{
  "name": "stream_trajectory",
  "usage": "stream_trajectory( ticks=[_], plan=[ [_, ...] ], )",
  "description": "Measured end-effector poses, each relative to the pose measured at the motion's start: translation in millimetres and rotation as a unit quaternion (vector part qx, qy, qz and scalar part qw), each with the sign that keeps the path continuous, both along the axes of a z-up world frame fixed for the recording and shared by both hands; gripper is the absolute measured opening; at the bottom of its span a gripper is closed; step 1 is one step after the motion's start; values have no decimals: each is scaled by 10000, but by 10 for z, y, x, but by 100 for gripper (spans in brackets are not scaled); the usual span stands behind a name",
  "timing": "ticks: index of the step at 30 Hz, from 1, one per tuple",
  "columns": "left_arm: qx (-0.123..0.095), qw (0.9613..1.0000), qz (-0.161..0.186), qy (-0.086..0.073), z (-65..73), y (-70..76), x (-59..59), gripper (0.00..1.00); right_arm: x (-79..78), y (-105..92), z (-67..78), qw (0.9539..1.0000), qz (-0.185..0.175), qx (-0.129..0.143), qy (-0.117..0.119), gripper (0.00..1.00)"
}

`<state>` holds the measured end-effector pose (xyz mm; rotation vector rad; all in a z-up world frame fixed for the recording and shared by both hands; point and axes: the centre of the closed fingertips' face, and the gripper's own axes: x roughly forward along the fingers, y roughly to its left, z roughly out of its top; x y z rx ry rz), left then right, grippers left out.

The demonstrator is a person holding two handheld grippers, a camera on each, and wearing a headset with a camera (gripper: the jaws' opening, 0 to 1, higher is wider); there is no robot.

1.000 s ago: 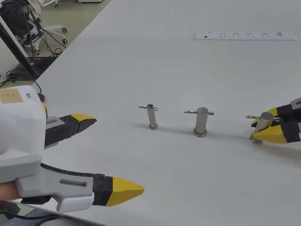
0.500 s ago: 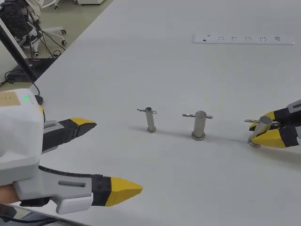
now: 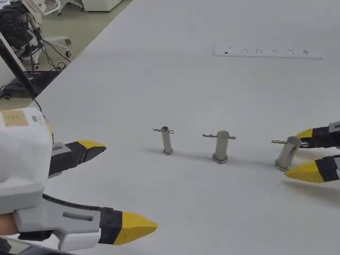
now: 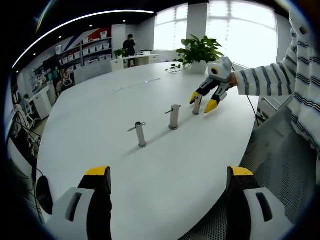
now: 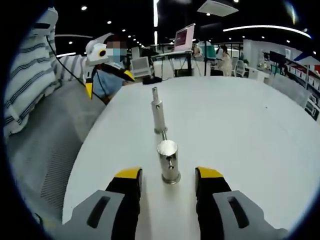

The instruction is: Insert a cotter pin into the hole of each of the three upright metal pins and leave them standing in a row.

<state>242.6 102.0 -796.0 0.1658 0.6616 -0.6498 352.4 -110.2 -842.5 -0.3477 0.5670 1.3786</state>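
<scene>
Pins (image 4: 173,117) stand three in a row on the white table (image 3: 159,79), set well in from its near edge. Nearest the person, the left gripper (image 3: 127,187) hangs low by that near edge. Its jaws are spread wide with nothing between them, and it is well apart from the row. In the left gripper view the row runs away ahead of those jaws.

Beyond it, the left pin (image 3: 167,141) is the thinnest. A cotter (image 3: 161,130) passes through its top, with wire showing on either side. The middle pin (image 3: 220,147) is thicker, and its own cotter (image 3: 219,136) likewise lies across the top.

The right pin (image 3: 286,155) sits between the jaws of the right gripper (image 3: 293,153), which comes in from the right edge of the head view. Those jaws are apart. The right gripper view shows a gap between each yellow tip and the pin, so the gripper straddles the pin without clamping it. In the head view this pin looks tilted, its top toward the gripper, while in the right gripper view it looks upright, so I cannot tell which it is. A thin cotter (image 3: 277,142) pokes out of its top to the left. A striped sleeve (image 4: 270,80) reaches to the right gripper.

Farther back, a power strip (image 3: 268,51) lies flat on the table, well apart from the row. Past the table's far end stands a plant (image 4: 200,50). Chairs (image 3: 53,37) and cables sit on the floor off to the left.
</scene>
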Motion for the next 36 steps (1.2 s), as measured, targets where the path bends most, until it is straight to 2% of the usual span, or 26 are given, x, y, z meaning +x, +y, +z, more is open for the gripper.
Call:
stream_trajectory(
  ticks=[1,3,7,11,14,17,22,24,26,29,32,35,36],
  plan=[
    [-35,10000,-6,-9,1,6,11,96,-12,-14,11,10000,-35,27,-83,50],
    [-107,9999,-34,21,-5,13,23,97,-81,-49,29,9997,-235,108,-4,54],
    [-93,9998,-170,105,-42,28,38,99,-173,-134,40,9980,-617,103,52,66],
    [-79,9995,-283,75,-56,57,70,99,-285,-217,78,9963,-860,34,13,66],
    [-166,9995,-268,40,-49,88,89,99,-336,-245,158,9934,-1147,91,24,71],
    [-188,9995,-252,64,-59,121,79,99,-400,-281,240,9888,-1482,148,60,81],
    [-267,9994,-218,52,-49,177,60,99,-554,-318,319,9826,-1833,263,121,83],
    [-326,9993,-148,80,-49,201,64,99,-652,-301,350,9822,-1857,265,124,85],
    [-399,9991,-90,79,-36,223,60,99,-721,-303,359,9802,-1962,216,134,88],
    [-400,9991,-89,58,-24,232,49,99,-814,-340,339,9769,-2125,-20,217,94],
    [-423,9991,-57,85,-14,248,37,99,-882,-351,374,9725,-2304,0,327,100],
    [-437,9989,-72,121,-7,242,16,99,-954,-362,413,9699,-2406,0,367,100],
    [-439,9988,-82,183,-15,237,-8,99,-984,-369,425,9687,-2451,5,383,100]
  ],
)
